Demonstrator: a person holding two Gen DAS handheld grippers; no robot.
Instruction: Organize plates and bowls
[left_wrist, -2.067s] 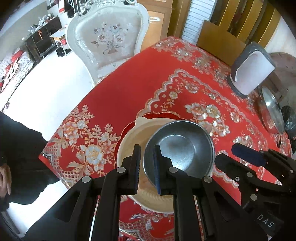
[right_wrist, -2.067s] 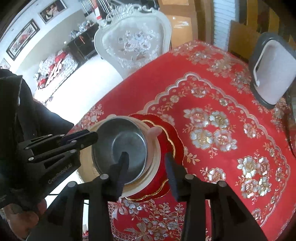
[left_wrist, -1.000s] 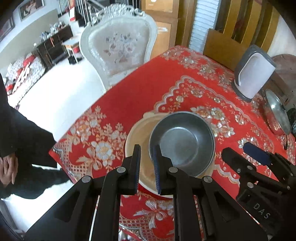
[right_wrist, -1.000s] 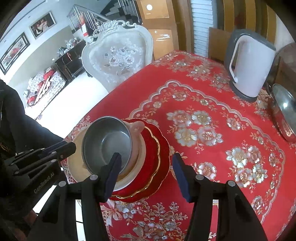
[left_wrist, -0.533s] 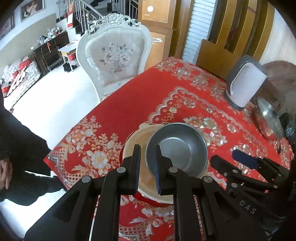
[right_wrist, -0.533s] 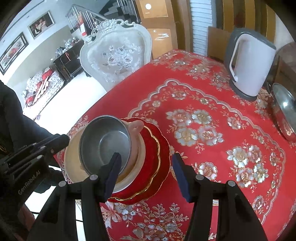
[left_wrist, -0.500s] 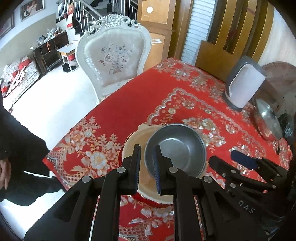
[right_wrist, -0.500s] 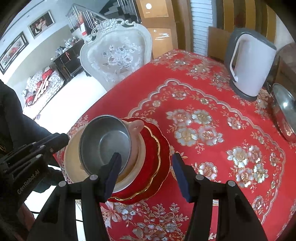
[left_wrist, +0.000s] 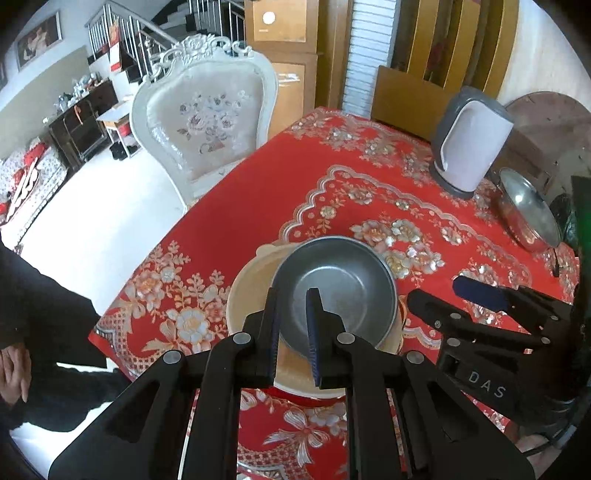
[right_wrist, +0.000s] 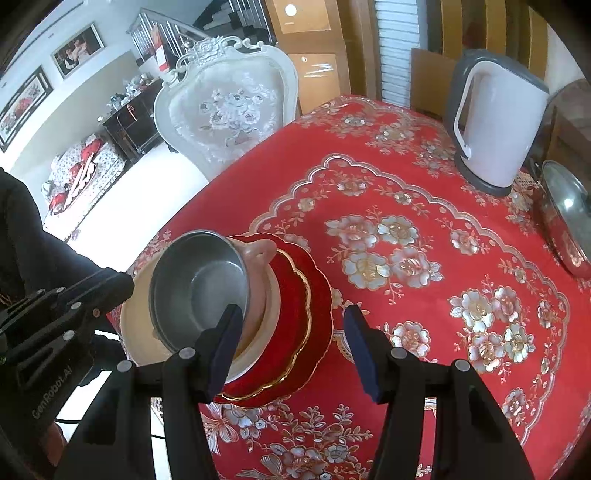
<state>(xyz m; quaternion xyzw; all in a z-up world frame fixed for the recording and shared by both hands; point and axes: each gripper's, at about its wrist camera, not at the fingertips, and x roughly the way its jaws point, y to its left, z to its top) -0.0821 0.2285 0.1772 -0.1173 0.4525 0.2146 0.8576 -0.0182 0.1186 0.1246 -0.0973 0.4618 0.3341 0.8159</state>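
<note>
A steel bowl (left_wrist: 332, 280) (right_wrist: 199, 280) hangs tilted over a cream bowl (left_wrist: 247, 295) (right_wrist: 140, 325) that has an ear handle. The cream bowl rests on a red plate with a gold rim (right_wrist: 306, 314), near the table's corner. My left gripper (left_wrist: 293, 325) is shut on the steel bowl's near rim, one finger inside and one outside. To the right of the stack, my right gripper (right_wrist: 291, 341) (left_wrist: 441, 293) hovers open above the red plate's edge, with nothing held between its fingers.
A white and grey kettle (left_wrist: 469, 147) (right_wrist: 495, 122) stands at the far right of the red flowered tablecloth (right_wrist: 406, 184). A steel lid (left_wrist: 528, 210) lies beyond it. A white carved chair (left_wrist: 207, 122) faces the far edge. A person's hand (left_wrist: 11, 373) shows at left.
My right gripper has drawn up and back from the stack, still open. The left gripper keeps its hold on the steel bowl's rim, and the bowl has tilted a little.
</note>
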